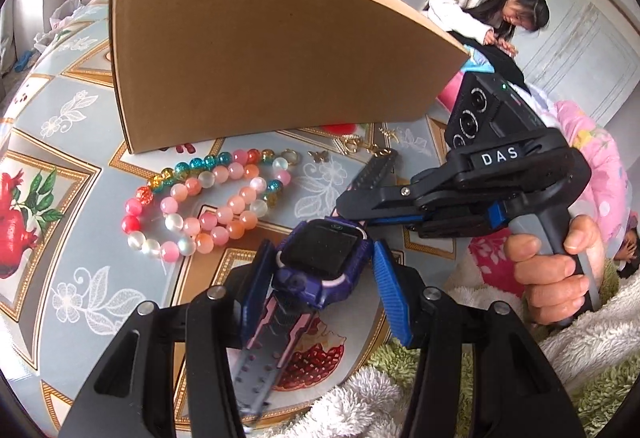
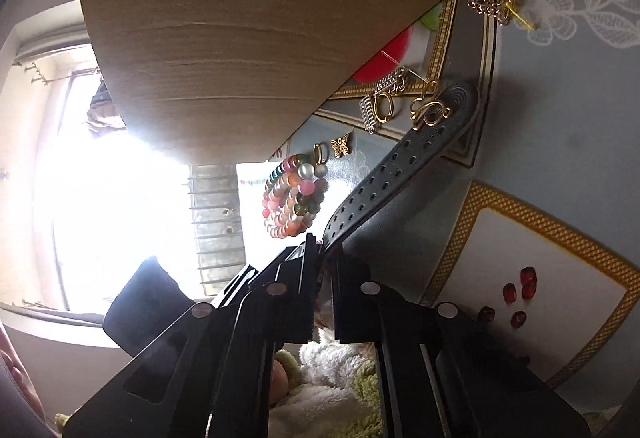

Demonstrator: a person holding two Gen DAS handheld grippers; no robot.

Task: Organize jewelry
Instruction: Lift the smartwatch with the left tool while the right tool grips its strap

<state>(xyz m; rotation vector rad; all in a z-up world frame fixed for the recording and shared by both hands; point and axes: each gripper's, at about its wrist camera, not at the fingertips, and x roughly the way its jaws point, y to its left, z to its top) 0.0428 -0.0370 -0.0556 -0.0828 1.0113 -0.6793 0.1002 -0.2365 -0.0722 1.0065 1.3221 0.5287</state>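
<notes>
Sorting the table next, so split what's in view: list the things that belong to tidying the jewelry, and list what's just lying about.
Belongs to the job:
watch, its strap held by the right gripper
left gripper
bead bracelets
gold charms
butterfly charm
cardboard box

Just lying about:
fluffy blanket
pink quilt
tablecloth

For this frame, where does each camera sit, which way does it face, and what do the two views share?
Left wrist: on the left gripper, facing the cardboard box across the table; its fingers flank the purple watch; the right gripper and right hand show.
Right wrist: on the right gripper, low and tilted, shut on the watch strap; only its own fingers show.
Shared: watch, box, bead bracelets, gold charms.
</notes>
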